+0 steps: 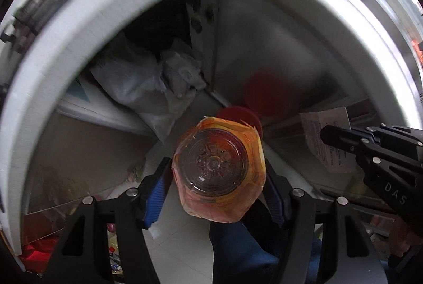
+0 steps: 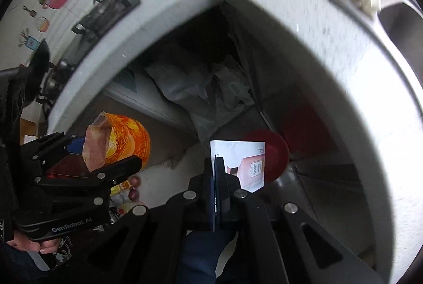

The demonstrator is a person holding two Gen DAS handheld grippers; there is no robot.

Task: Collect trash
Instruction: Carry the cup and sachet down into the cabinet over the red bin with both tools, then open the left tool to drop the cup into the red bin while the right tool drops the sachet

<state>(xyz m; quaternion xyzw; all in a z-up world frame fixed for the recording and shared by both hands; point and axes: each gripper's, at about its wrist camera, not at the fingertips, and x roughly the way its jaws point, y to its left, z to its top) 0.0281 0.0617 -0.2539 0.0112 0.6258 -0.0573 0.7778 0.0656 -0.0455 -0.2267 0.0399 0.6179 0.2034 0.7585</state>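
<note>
Below you the white counter edge [image 1: 87, 27] curves around a dark opening under the corner, and this edge limits your way on the left, top and right. Inside, crumpled plastic bags [image 1: 148, 83] fill the back left part. The red bin [image 2: 275, 154] stands on the floor just ahead, its mouth open from above. Between the bags and the bin the floor [image 1: 185, 236] is free. The bottle [image 1: 219, 173] in your left gripper [image 1: 216, 194] and the paper [image 2: 243, 165] in your right gripper [image 2: 215, 167] hang well apart, so they do not block each other.

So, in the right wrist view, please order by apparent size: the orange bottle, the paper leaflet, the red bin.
1. Orange bottle, though nearness to the camera inflates it.
2 and 3. Paper leaflet and red bin look alike; the leaflet hides part of the bin.
</note>
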